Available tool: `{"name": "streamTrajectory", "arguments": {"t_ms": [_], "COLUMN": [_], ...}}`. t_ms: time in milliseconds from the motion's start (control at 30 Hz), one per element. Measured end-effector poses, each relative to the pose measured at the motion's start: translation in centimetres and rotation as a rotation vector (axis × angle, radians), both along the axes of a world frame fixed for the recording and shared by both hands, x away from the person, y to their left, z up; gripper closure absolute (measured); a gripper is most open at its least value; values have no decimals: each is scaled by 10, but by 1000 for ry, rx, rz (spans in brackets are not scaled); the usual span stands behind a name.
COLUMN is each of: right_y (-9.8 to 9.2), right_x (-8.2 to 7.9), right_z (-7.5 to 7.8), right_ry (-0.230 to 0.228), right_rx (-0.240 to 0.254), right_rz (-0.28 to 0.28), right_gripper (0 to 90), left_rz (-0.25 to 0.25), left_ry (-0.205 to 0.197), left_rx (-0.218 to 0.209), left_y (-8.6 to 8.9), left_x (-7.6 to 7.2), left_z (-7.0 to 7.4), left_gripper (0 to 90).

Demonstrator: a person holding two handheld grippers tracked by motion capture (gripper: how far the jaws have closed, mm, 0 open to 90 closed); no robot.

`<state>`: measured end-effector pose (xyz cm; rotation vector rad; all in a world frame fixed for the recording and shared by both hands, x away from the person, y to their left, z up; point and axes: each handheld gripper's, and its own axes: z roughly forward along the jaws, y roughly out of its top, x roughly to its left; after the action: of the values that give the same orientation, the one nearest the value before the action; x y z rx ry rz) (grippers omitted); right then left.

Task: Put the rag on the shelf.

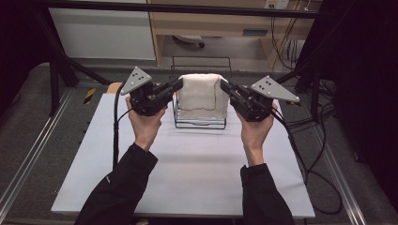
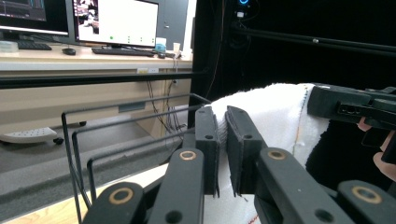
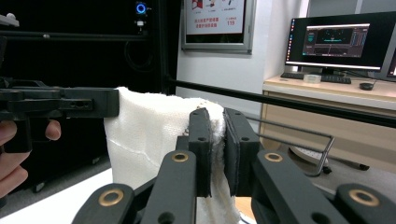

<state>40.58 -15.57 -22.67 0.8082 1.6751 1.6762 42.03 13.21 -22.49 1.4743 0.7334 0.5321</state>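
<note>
High view: the white table [image 1: 187, 164] is carrying a black wire rack [image 1: 199, 123] at upper centre, with a white towel [image 1: 202, 96] draping over it. The left gripper [image 1: 177, 85] and right gripper [image 1: 224, 86] are each pinching an opposite top corner, jaws narrowed on cloth. The towel's long axis is running left to right between them, equally near both.

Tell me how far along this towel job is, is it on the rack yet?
Done: each gripper is shut on an upper corner of the towel, left gripper, right gripper. In hand: the towel is held up over the wire rack; whether it rests on it, I cannot tell. Left: probably settling it and letting go.
</note>
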Motion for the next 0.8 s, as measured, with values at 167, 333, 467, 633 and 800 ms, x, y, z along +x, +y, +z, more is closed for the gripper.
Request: {"name": "streamTrajectory", "arguments": {"t_ms": [167, 333, 467, 633, 800], "right_y": [1, 3, 5, 8, 10], "right_x": [6, 11, 14, 18, 24], "right_z": [10, 20, 27, 37, 47], "right_ry": [-7, -18, -27, -41, -50], "right_rx": [-6, -10, -8, -4, 1], "right_rz": [-9, -14, -17, -22, -26], "right_gripper": [824, 825, 825, 825, 825], "left_rz": [13, 22, 26, 30, 38], "left_ry": [-11, -24, -34, -42, -50], "left_rx": [-2, -4, -13, -26, -33], "left_y": [-1, 0, 1, 3, 3], "left_x": [6, 10, 14, 20, 26], "left_z": [9, 20, 28, 36, 44], "left_gripper": [833, 833, 833, 833, 832]}}
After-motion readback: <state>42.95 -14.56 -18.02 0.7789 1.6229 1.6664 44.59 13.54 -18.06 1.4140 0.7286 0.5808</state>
